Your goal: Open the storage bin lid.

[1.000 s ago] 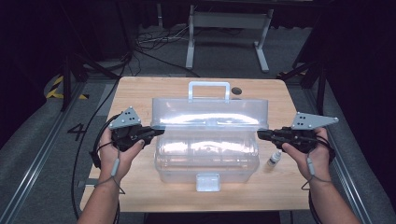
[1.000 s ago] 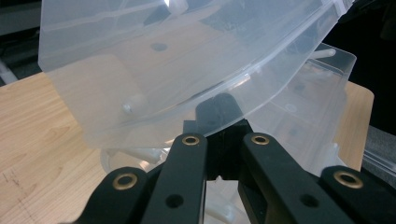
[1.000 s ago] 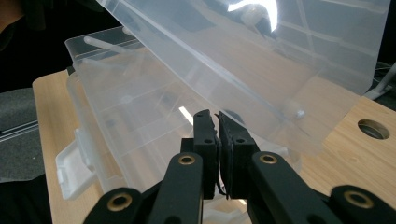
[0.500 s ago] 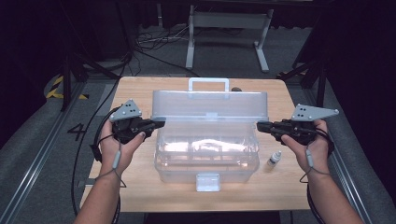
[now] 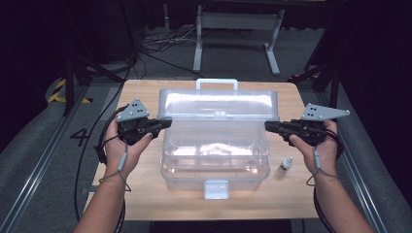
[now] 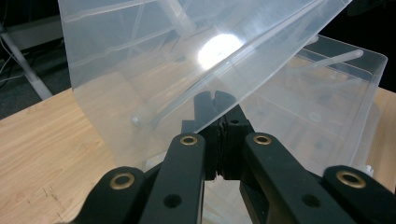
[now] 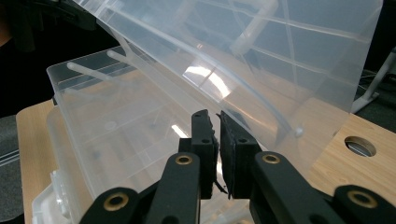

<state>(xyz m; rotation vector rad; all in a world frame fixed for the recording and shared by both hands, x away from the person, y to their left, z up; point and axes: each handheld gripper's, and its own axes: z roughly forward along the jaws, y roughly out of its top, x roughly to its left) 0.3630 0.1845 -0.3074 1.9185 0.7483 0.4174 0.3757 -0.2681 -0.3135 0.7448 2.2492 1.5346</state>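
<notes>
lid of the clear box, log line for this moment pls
lid: raised, tilted | left gripper: shut on lid | right gripper: shut on lid | dropper bottle: on table

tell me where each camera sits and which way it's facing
High view: above the person's side, looking forward and down at the table; both forearms, left gripper, right gripper.
Left gripper view: rides that gripper, facing the lid; black jaws.
Right gripper view: likewise, opposite end.
Shared: the clear box and raised lid.

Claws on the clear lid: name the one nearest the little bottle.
The right claw: the little bottle sits on the table beside it, while the left claw grips the lid across the box.
</notes>
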